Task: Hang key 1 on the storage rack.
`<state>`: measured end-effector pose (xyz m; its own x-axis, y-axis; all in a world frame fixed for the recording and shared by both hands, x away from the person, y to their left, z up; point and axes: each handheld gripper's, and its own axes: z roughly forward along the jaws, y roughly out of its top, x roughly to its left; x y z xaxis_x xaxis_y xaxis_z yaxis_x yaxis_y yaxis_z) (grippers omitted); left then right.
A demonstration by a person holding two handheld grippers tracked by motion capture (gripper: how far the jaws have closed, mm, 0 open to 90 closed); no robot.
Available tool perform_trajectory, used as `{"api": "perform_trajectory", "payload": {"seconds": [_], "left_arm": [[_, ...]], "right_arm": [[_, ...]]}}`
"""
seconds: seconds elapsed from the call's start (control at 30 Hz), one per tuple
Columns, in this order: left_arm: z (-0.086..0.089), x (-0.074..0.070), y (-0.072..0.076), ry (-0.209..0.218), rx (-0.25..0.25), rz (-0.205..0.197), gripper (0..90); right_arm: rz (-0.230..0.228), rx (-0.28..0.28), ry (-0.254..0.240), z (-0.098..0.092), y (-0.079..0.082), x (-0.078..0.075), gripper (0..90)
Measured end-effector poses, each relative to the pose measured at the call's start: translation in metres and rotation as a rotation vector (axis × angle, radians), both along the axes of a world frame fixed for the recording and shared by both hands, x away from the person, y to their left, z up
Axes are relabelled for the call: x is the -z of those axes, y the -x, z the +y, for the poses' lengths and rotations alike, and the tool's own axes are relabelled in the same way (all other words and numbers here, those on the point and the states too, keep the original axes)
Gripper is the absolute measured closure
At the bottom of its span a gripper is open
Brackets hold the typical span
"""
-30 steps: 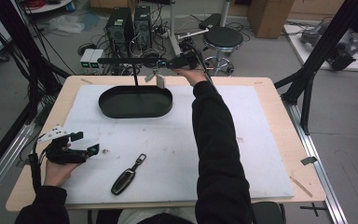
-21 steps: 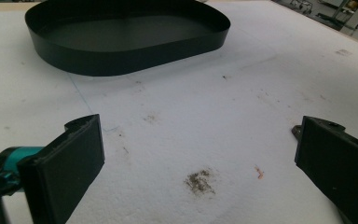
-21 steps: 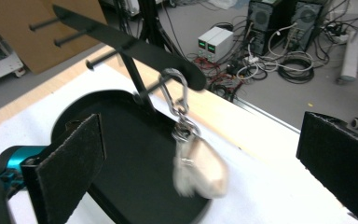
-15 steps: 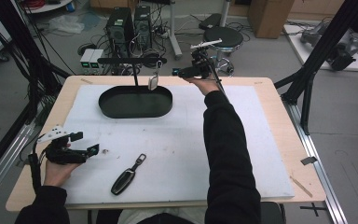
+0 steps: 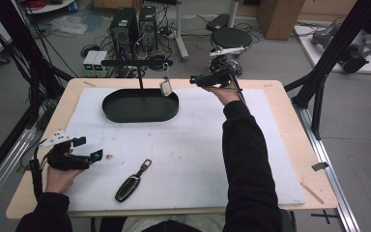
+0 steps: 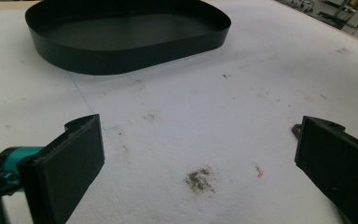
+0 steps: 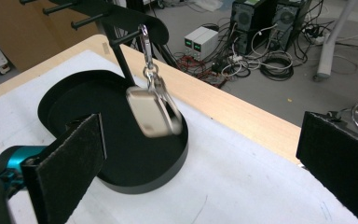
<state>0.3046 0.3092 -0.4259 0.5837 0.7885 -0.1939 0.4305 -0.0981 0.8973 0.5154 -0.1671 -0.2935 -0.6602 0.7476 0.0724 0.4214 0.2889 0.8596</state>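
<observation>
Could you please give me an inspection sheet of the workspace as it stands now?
Surface: white mat on a wooden table; small stains on the mat.
Job's things: key fob hangs by its clip from the rack above the black tray; black car key lies on the mat near the front edge.
Clutter: nothing seen.
Grippers: left gripper open, low over the mat; right gripper open, apart from the fob.
Cables: one trails from each gripper.
Surroundings: computers, stool and loose cables on the floor behind the table.
</observation>
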Motion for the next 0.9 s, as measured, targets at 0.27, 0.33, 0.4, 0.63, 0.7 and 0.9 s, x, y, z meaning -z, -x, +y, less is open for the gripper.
{"api": "perform_trajectory", "payload": {"seconds": [0.27,0.33,0.4,0.63,0.7,0.9], "left_arm": [[0.001,0.000,0.000,0.004,-0.004,0.000,1.8],[0.001,0.000,0.000,0.004,-0.006,0.000,1.8],[0.001,0.000,0.000,0.003,-0.006,0.000,1.7],[0.001,0.000,0.001,-0.001,-0.003,0.002,1.7],[0.001,0.000,0.001,0.000,-0.003,0.002,1.7],[0.001,0.000,0.001,0.000,-0.002,0.004,1.8]], "right_arm": [[-0.014,0.008,0.046,-0.013,0.014,0.003,0.6],[-0.020,0.008,0.046,-0.017,0.018,0.004,0.6],[-0.030,0.024,0.057,-0.023,0.024,0.007,0.6],[-0.027,0.037,0.062,-0.033,0.034,0.014,0.6],[-0.024,0.038,0.064,-0.037,0.036,0.017,0.6],[-0.025,0.040,0.064,-0.045,0.047,0.023,0.6]]}}
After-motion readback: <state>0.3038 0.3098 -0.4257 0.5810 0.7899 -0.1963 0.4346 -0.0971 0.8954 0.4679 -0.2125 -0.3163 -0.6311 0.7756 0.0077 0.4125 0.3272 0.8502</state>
